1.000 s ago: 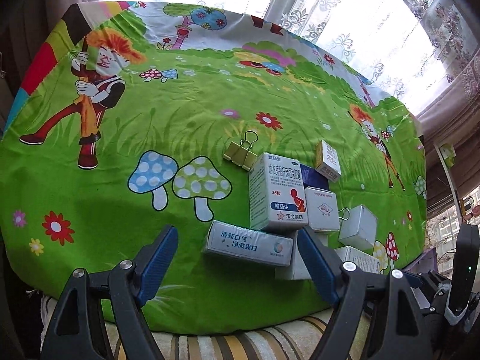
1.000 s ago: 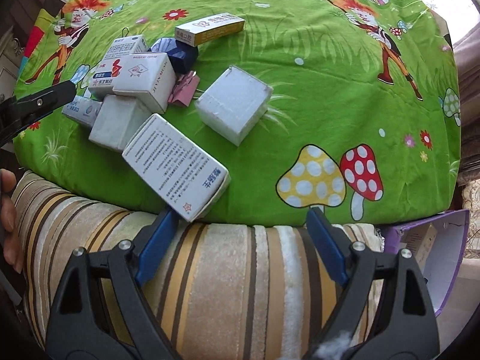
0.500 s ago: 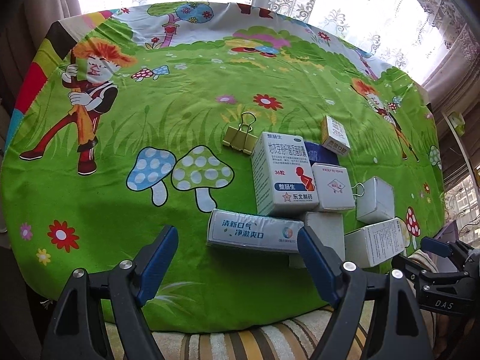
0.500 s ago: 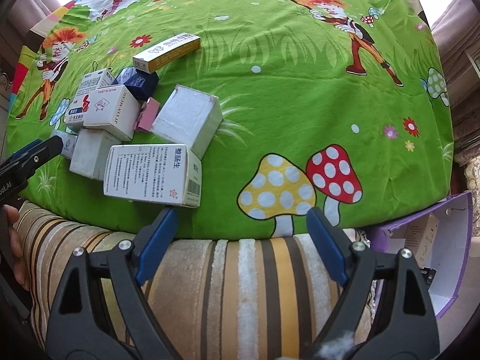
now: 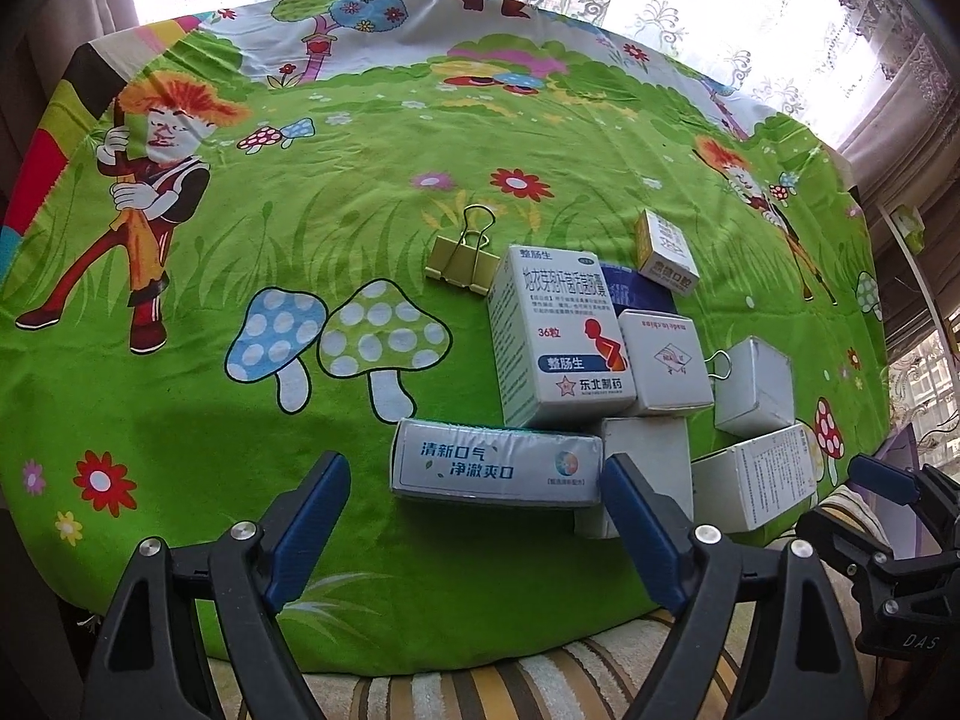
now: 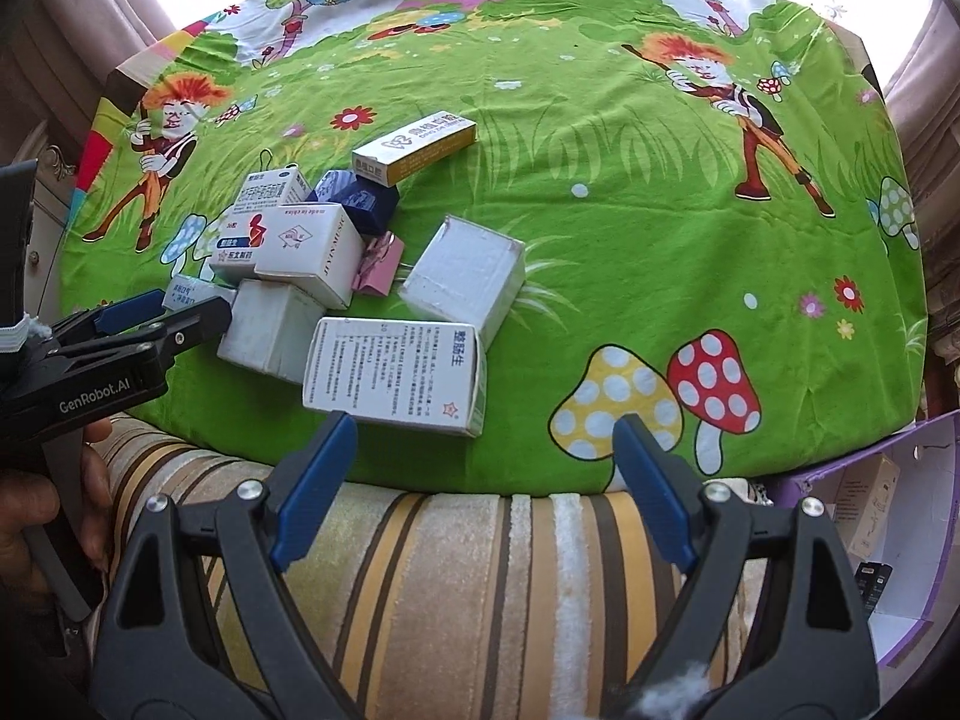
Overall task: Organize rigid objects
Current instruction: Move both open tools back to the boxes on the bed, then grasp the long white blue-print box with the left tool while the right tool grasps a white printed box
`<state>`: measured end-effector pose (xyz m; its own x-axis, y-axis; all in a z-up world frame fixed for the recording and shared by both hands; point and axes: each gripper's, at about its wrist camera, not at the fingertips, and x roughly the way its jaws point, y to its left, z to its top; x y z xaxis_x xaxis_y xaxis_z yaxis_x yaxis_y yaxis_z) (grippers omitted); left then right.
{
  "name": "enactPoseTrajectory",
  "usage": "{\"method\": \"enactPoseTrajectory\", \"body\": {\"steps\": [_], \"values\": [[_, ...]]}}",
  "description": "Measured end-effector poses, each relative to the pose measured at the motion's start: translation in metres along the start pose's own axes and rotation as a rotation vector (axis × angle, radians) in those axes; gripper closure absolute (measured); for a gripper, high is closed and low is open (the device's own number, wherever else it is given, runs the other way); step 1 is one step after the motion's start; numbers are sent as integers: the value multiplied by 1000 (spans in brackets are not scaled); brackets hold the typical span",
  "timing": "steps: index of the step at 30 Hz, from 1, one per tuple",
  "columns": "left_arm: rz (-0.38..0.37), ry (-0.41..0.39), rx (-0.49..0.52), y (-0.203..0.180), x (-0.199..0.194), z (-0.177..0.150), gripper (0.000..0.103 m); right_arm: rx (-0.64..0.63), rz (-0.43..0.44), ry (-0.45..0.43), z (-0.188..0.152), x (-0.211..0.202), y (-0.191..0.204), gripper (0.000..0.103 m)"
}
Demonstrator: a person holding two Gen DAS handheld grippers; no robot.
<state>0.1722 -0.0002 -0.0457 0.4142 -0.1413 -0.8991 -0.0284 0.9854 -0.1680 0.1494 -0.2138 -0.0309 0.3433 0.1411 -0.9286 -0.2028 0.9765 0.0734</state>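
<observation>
Where the green cartoon-print cloth (image 6: 600, 192) meets its near edge, a cluster of small cartons lies close to the drop onto a striped cushion (image 6: 480, 570). The left gripper (image 5: 474, 516) hangs above that edge with fingers spread; its jaws have just been opening, and the long blue-lettered carton (image 5: 495, 462) lies beyond the tips, not pinched. The right gripper (image 6: 480, 468) hovers over the cushion, fingers spread and empty, just short of the text-covered carton (image 6: 393, 375), which lies nearest the cloth's edge. Behind it sit a plain white cube (image 6: 462, 276), another white box (image 6: 270, 327), a carton with a red figure (image 5: 558, 336) and a yellow-striped carton (image 6: 414, 147) furthest back. A dark blue box (image 6: 360, 201) is largely covered by its neighbours. A pink binder clip (image 6: 378, 267) is wedged between boxes, half hidden; a yellow binder clip (image 5: 462, 258) lies beside the cluster's far left. Open cloth extends widely left, right and behind the cluster. A purple box (image 6: 900, 540) at the right is cut off; its contents are hard to make out.
</observation>
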Motion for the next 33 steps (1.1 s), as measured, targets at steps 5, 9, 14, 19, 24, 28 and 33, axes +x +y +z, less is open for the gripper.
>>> {"method": "enactPoseTrajectory", "body": {"steps": [5,9,14,19,24,28,33], "values": [[-8,5,-39,9,1,0,16,0,-3,1,1,-1,3,14],[34,-25,-36,10,-4,1,16,0,-7,-2,3,-2,6,14],[-8,-31,-13,7,-5,1,16,-2,-2,2,5,0,12,14],[15,-22,32,-3,-2,1,16,-6,-5,0,9,2,19,14],[19,23,21,1,9,1,16,-3,-15,6,12,6,23,14],[18,24,19,1,13,0,16,-1,-19,12,14,10,27,14],[16,24,21,1,14,0,28,11,-29,17,16,15,30,14]]}}
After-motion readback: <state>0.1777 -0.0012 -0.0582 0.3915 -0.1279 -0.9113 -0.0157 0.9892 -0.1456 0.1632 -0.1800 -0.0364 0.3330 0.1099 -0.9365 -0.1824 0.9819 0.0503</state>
